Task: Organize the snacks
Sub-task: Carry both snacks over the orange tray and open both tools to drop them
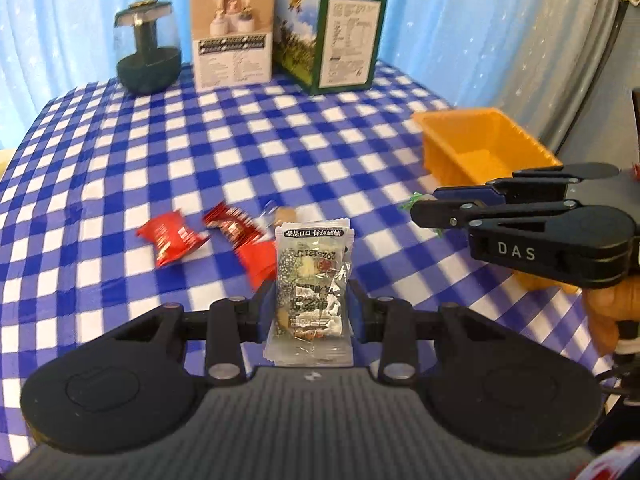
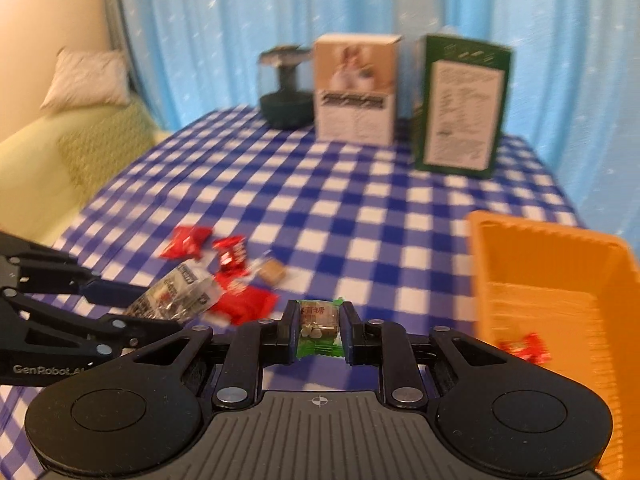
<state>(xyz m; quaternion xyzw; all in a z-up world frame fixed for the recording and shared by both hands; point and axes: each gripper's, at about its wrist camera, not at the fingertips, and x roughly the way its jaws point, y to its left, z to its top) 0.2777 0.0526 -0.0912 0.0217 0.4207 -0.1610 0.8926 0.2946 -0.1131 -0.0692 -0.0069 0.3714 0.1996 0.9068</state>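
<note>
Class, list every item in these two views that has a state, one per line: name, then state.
left claw: shut on the clear snack packet
right claw: shut on the green candy
orange bin: open-topped, one red snack inside
red snacks: loose on the checked cloth
two boxes: upright, closed

Bright, even daylight glows through the blue curtain (image 1: 460,20) behind the counter (image 1: 200,140), leaving only soft shadows. Fisheye bending curves the counter's edges, with dark corners. The right wrist view is blurrier, especially the boxes (image 2: 356,88) by that curtain.
</note>
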